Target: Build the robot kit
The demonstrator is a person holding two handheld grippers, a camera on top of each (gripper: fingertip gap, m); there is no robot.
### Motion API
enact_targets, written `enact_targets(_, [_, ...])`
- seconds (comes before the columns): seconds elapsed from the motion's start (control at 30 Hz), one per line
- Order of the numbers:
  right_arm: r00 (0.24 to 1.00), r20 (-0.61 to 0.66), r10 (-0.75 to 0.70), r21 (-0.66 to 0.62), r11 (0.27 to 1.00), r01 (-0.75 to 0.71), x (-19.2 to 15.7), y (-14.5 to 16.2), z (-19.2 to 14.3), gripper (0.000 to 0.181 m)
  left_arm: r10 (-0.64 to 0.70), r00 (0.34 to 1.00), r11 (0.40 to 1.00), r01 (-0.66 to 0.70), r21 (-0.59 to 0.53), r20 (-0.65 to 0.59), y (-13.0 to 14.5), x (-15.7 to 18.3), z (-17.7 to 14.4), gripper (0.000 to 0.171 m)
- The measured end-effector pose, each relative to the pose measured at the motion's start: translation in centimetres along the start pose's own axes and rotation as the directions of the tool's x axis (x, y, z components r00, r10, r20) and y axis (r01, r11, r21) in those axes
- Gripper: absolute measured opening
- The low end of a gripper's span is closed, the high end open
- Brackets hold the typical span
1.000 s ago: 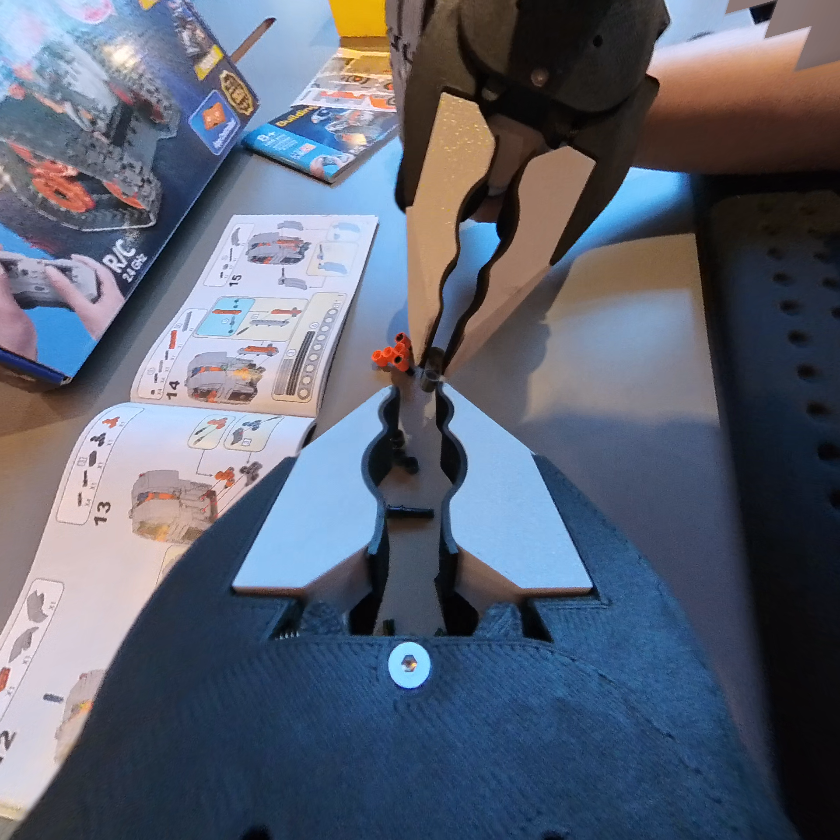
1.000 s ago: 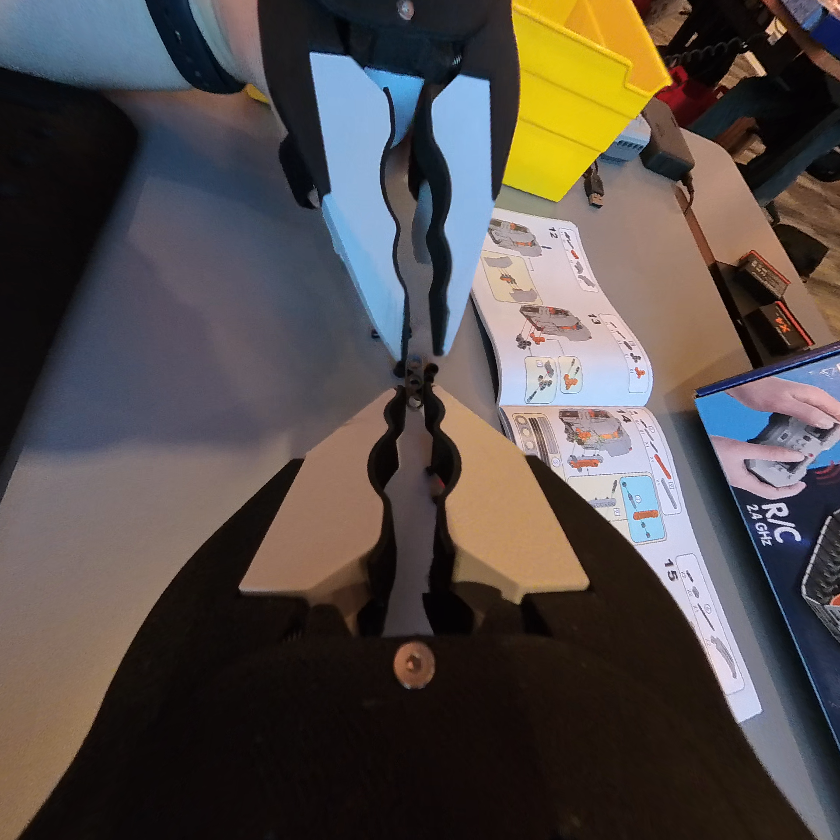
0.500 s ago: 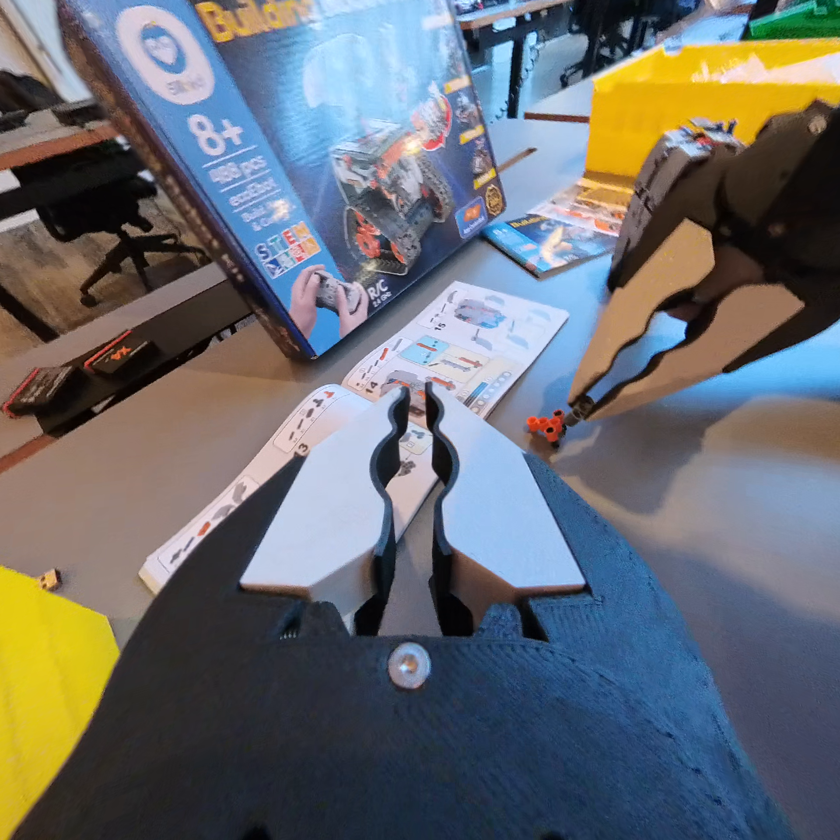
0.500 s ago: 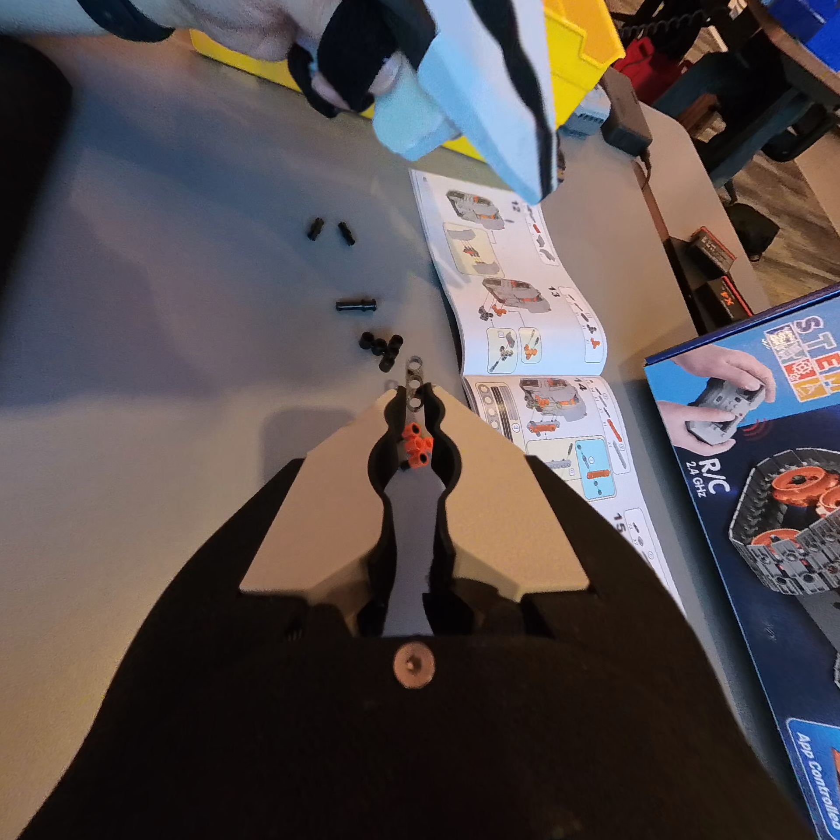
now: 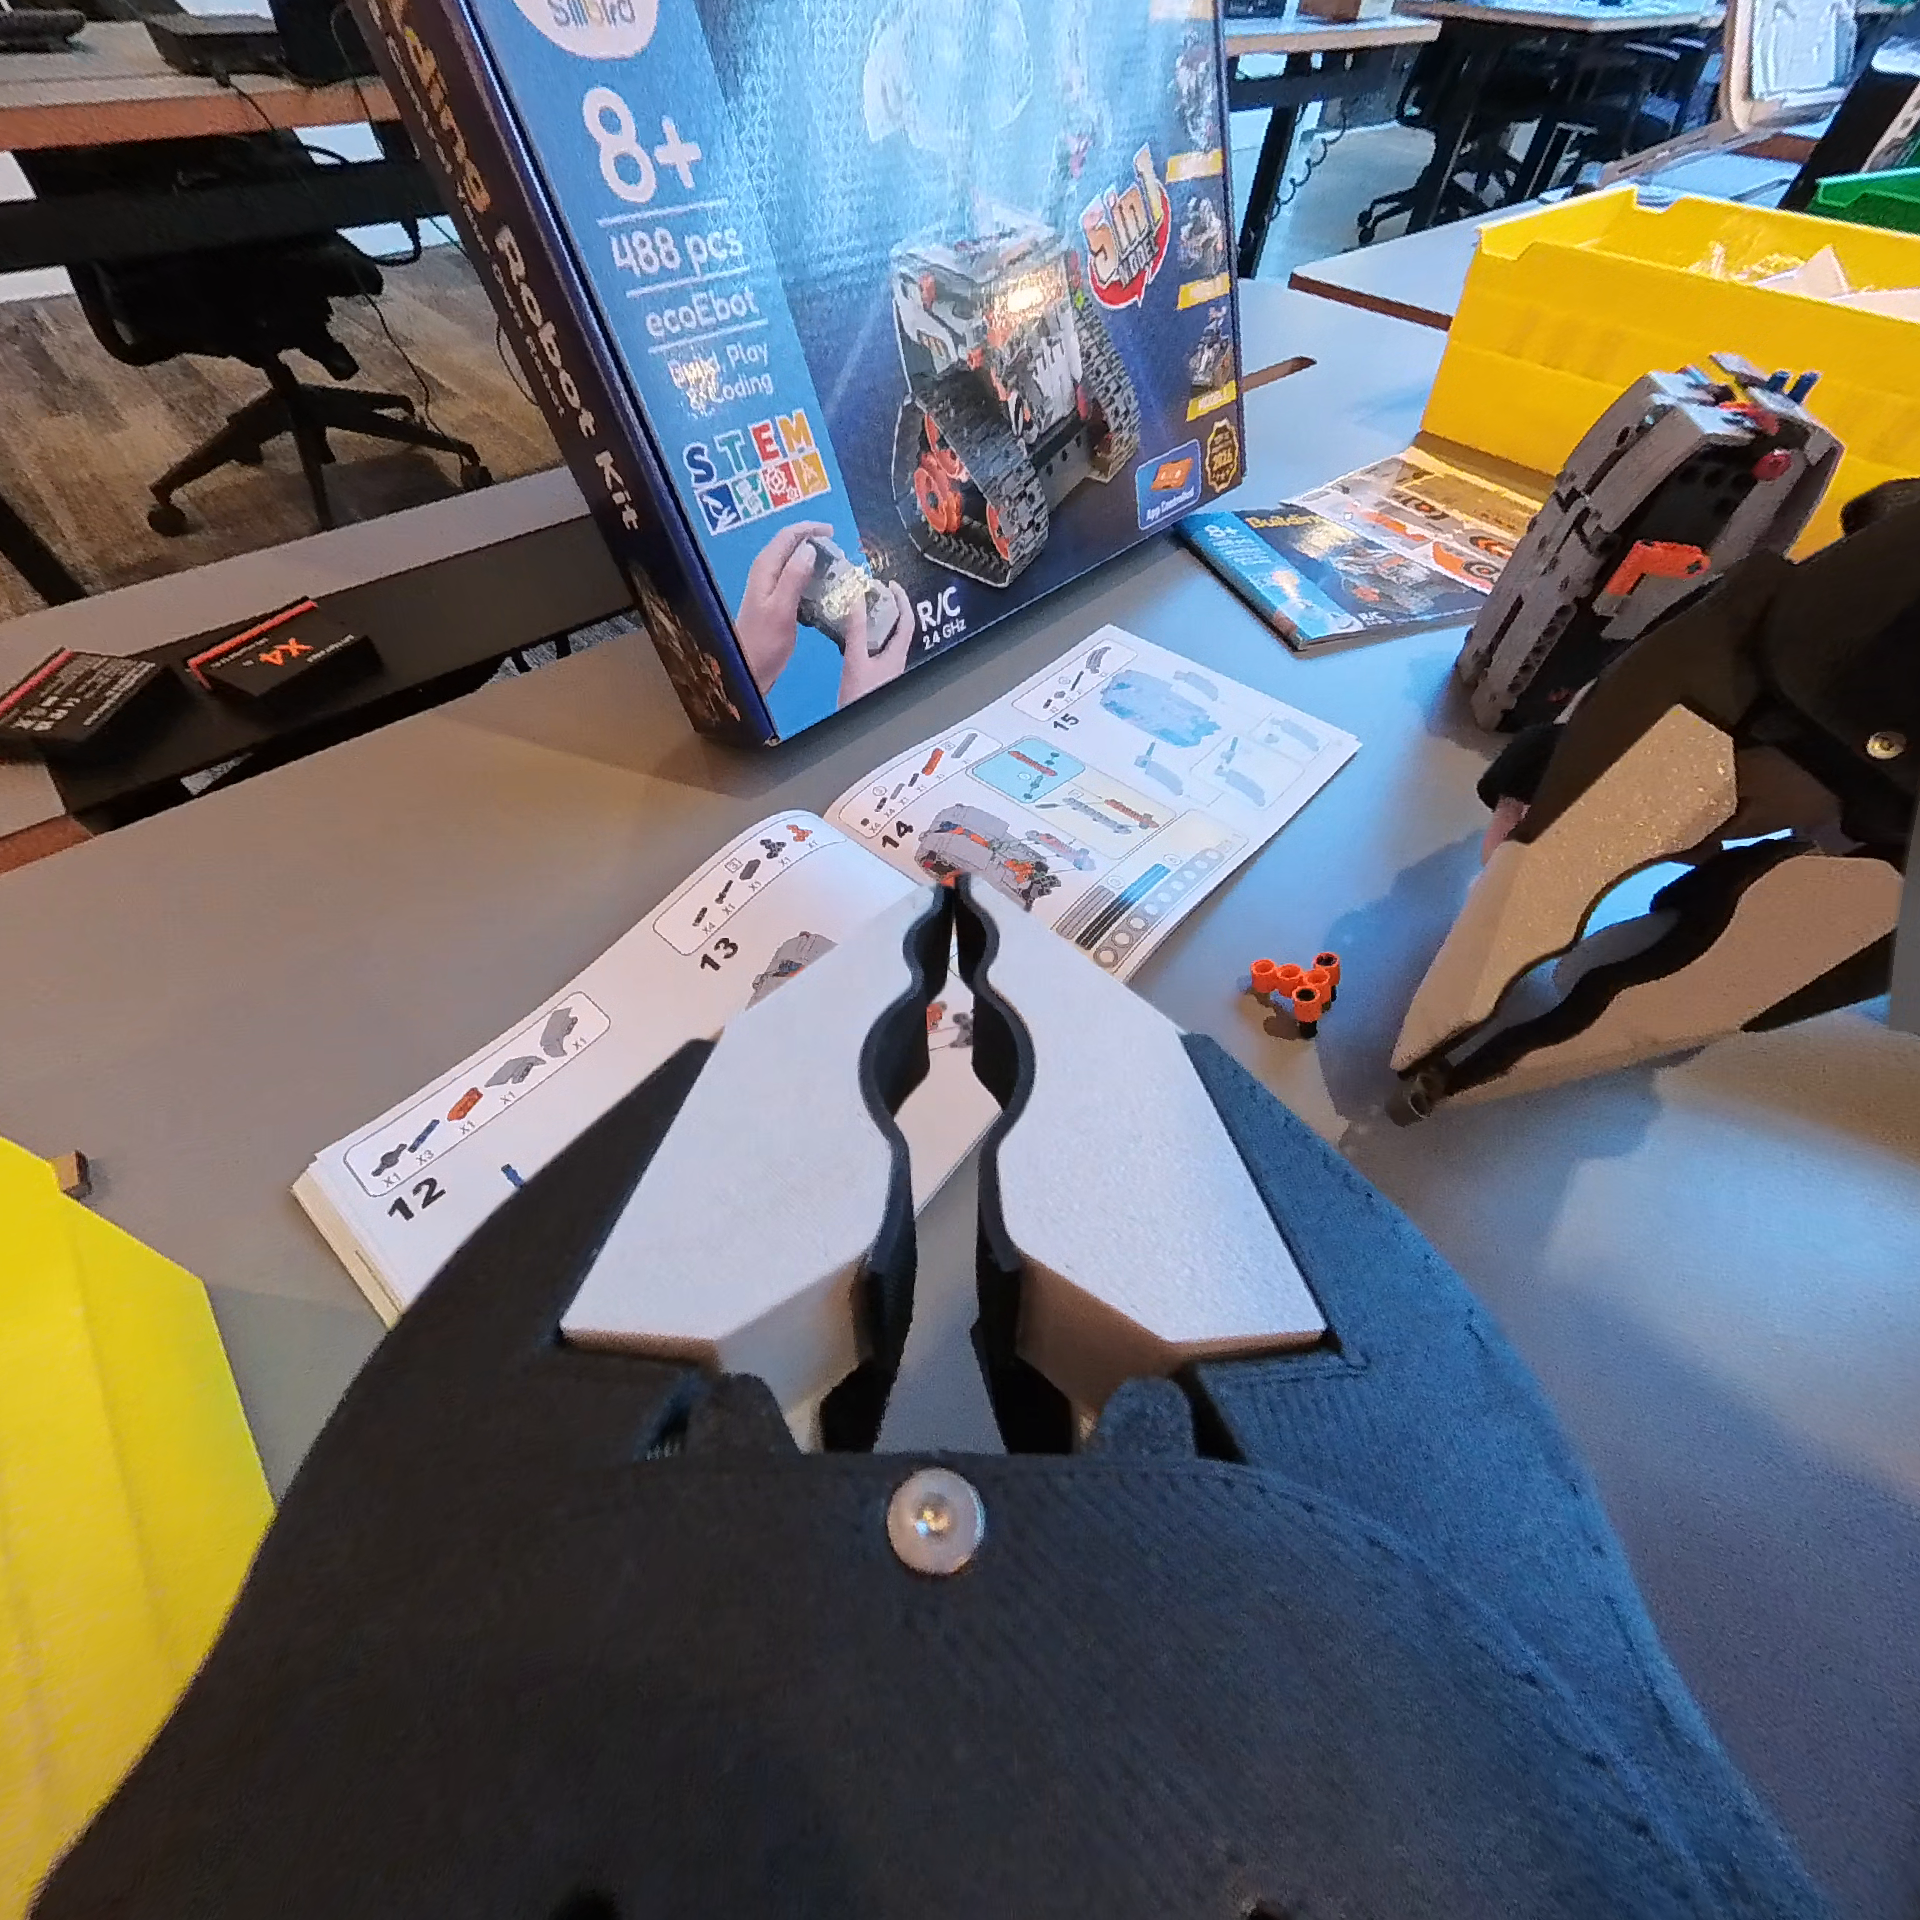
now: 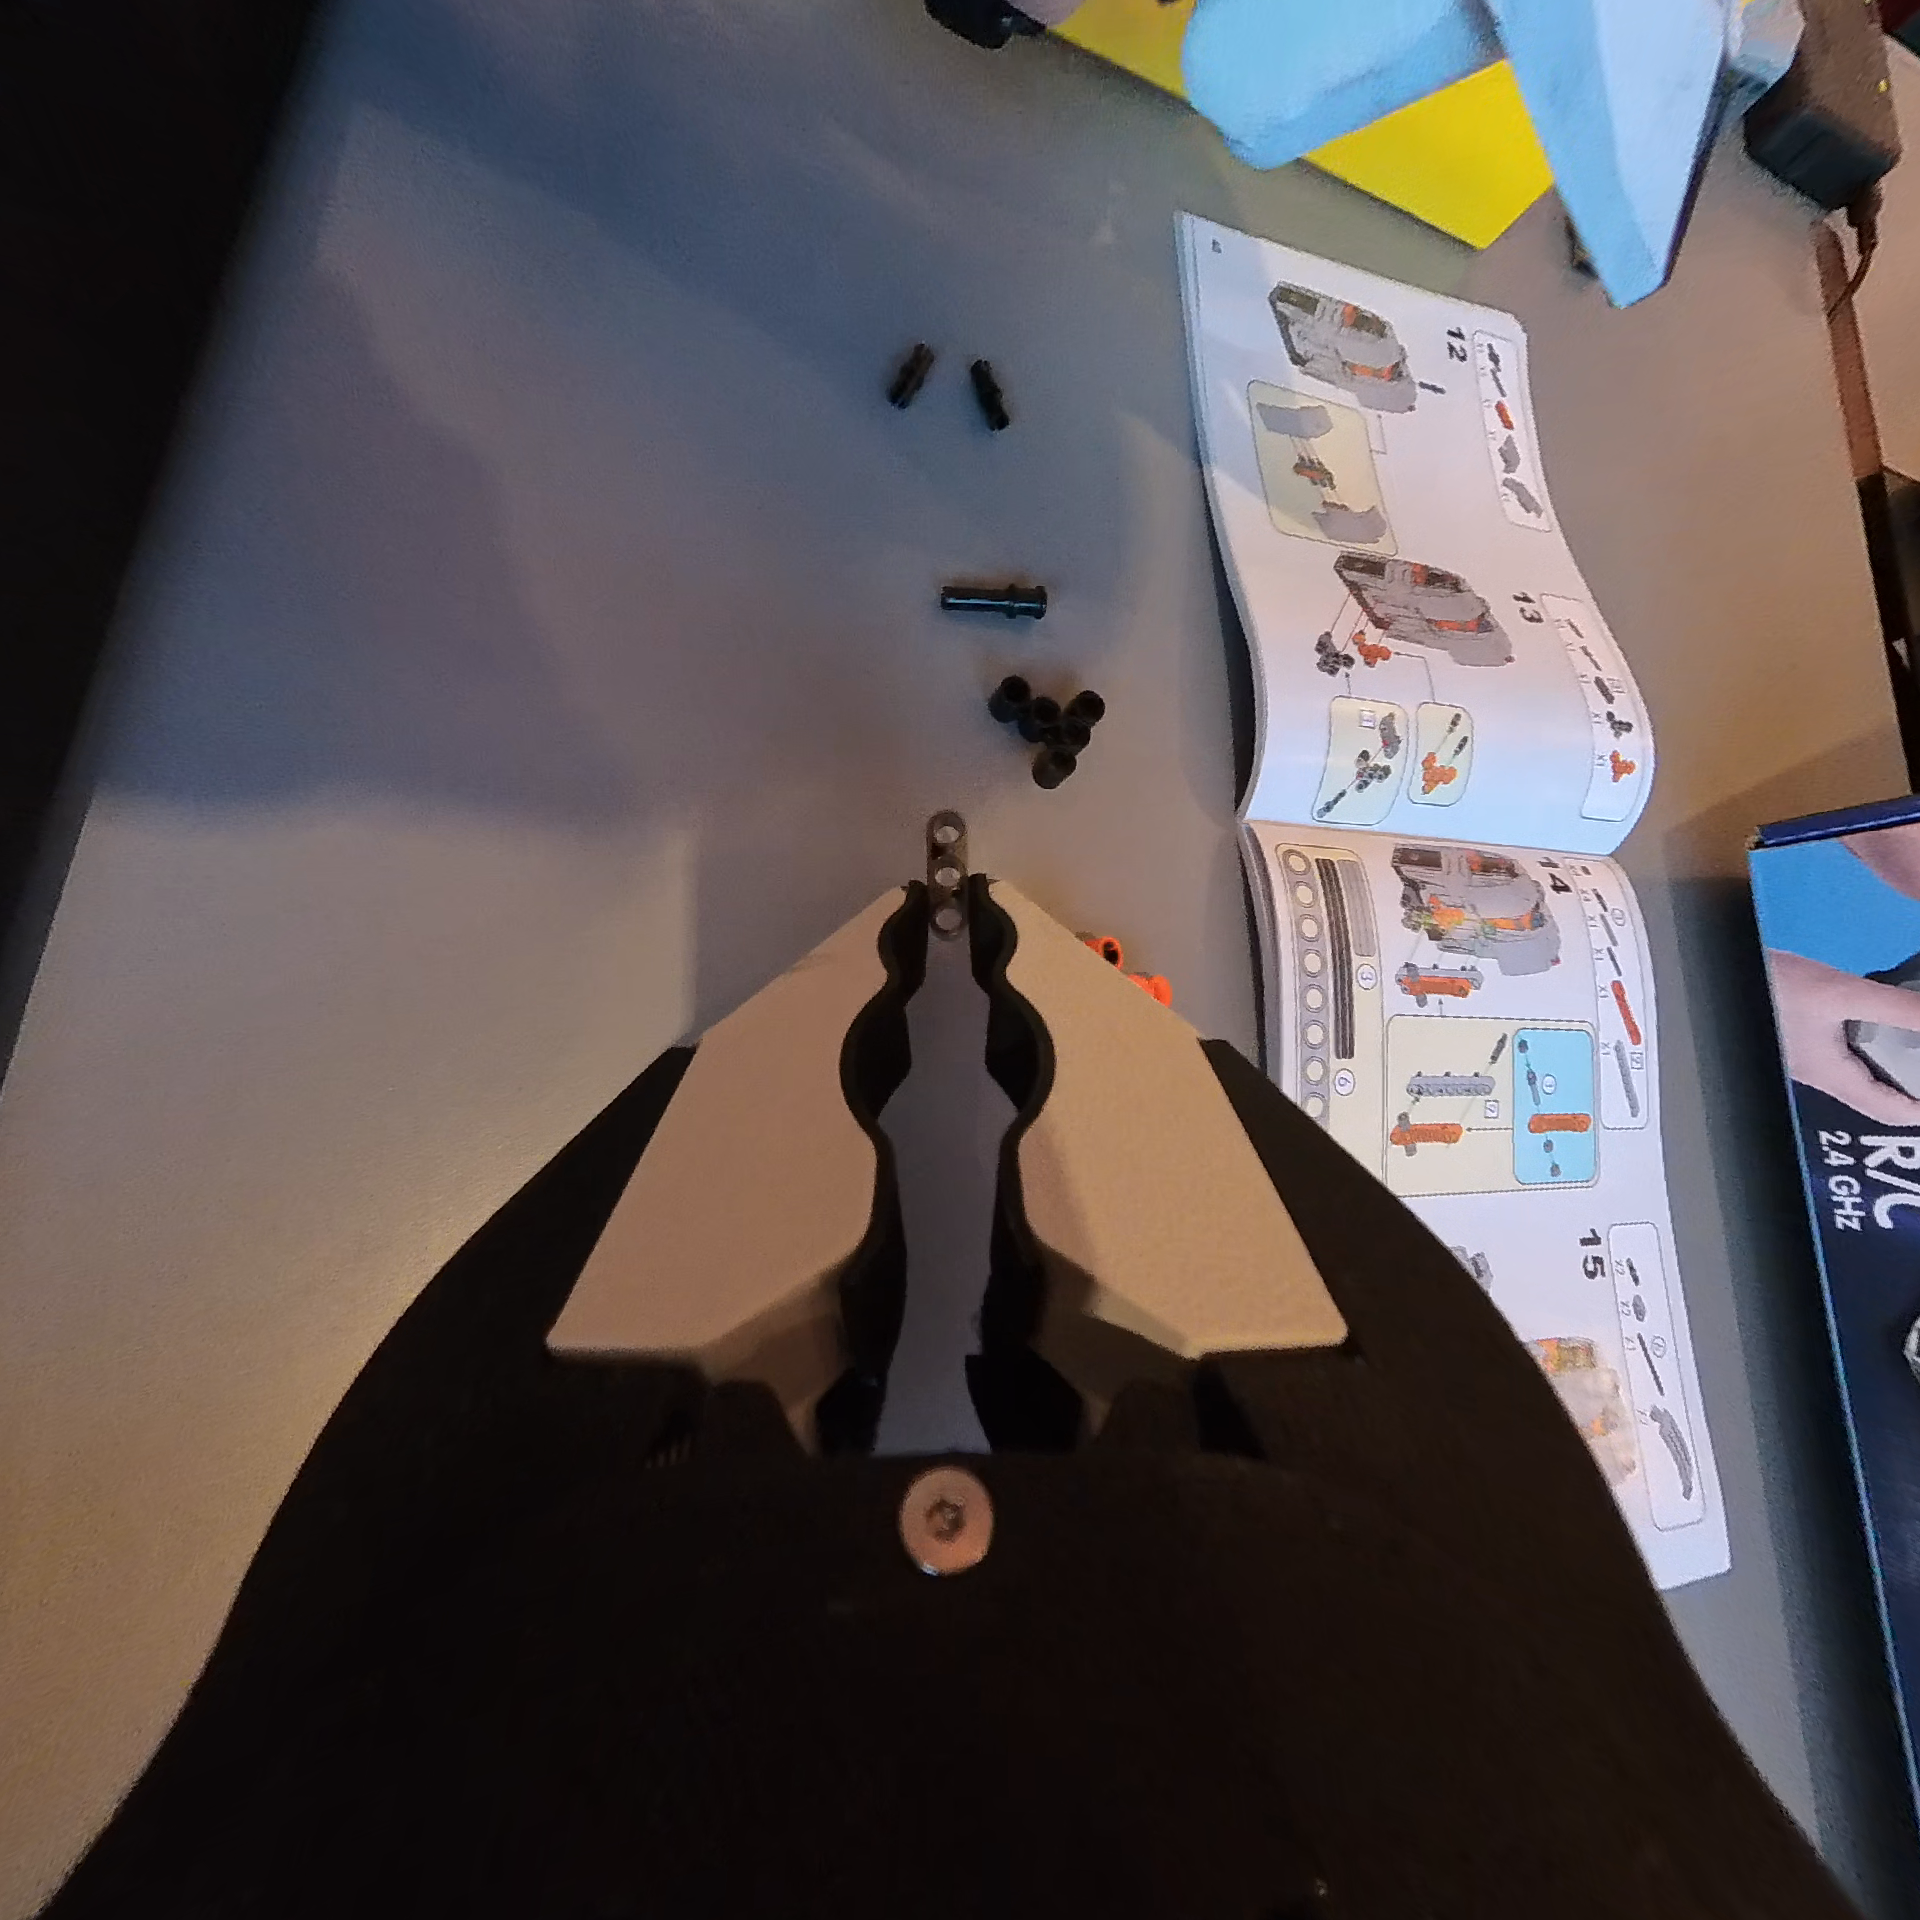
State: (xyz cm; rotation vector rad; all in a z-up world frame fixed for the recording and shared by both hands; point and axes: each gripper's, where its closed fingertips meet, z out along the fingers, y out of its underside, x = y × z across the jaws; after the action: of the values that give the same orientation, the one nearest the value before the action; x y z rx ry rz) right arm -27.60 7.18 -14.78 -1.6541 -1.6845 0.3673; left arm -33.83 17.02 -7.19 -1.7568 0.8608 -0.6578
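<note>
My left gripper [image 5: 954, 889] is shut and empty, held above the open instruction booklet [image 5: 1091, 790]. My right gripper [image 6: 945, 896] is shut on a small grey beam with holes [image 6: 945, 878], its tip low over the grey table. In the left wrist view the right gripper [image 5: 1415, 1099] shows at the right, with an orange connector piece [image 5: 1294, 982] lying just left of its tip. Beyond the beam lie a black connector [image 6: 1049, 722], a long black pin [image 6: 992, 601] and two short black pins [image 6: 912, 372]. The left gripper [image 6: 1610, 135] shows blurred at the top right.
A blue toy box [image 5: 883, 364] stands behind the booklet. A grey robot build [image 5: 1631, 540] and a yellow bin [image 5: 1662, 312] are at the back right, with a second booklet [image 5: 1351, 561] beside them. Another yellow bin [image 5: 104, 1455] is at the near left. Across from one pair of fingers to the other is roughly 15 centimetres. To the orange connector piece [image 5: 1294, 982]: right tips about 4 centimetres, left tips about 12 centimetres. The black connector [image 6: 1049, 722] lies around 5 centimetres away from my right fingertips. The long black pin [image 6: 992, 601] sits 8 centimetres or so from the ends of my right fingers.
My left gripper has pulled away from the right gripper's tip, risen and swung left over the booklet. The right gripper still holds the grey beam.
</note>
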Motion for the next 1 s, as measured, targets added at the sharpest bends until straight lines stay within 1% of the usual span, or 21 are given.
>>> enact_targets(0.47, [0.997,0.072,0.001,-0.044,0.999,0.002,-1.3,0.6,0.8,0.006,-0.015,1.0,1.0,0.015,-0.018,0.012,0.3,-0.3,0.1,0.0])
enact_targets(1.0, [0.995,0.095,0.03,-0.026,0.999,-0.028,-1.4,0.6,0.9,0.006,-0.057,0.998,0.998,0.057,-0.014,0.019,0.3,-0.8,-0.1,0.0])
